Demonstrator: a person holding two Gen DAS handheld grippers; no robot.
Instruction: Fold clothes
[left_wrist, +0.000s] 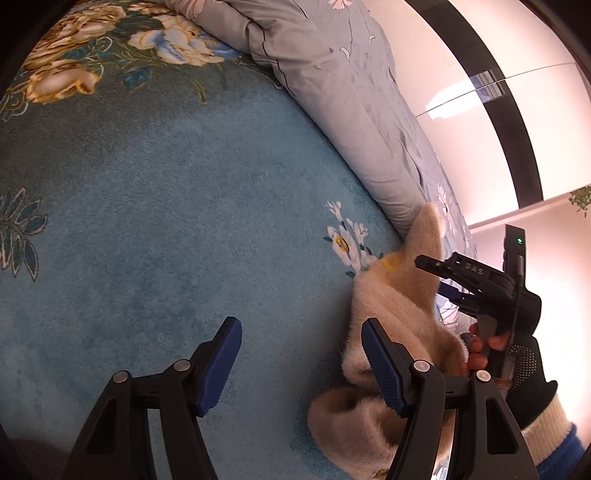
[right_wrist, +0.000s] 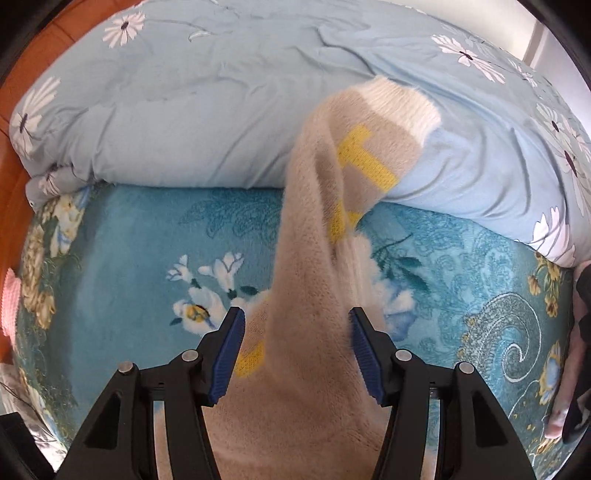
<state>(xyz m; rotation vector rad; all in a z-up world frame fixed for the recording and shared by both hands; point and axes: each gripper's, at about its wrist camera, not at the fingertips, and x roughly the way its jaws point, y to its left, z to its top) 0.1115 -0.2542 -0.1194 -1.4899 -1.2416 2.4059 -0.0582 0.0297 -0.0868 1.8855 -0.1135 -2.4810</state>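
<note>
Beige sweater (right_wrist: 310, 288) lies btwn open right hand-held gripper (right_wrist: 297, 354) jaws, untouched.

You worked over a bed (right_wrist: 122, 236) spread with a teal plush blanket (left_wrist: 155, 192) printed with white and gold flowers. A pale blue quilt (right_wrist: 207, 110) with white daisies lay bunched along its far edge, touching the blanket. Past the quilt in the left view stood a glossy pale wall (left_wrist: 461, 85) crossed by a wide dark band (left_wrist: 506, 110), with bright light reflecting off it. An orange-brown floor (right_wrist: 40, 62) showed at the upper left of the right view.
</note>
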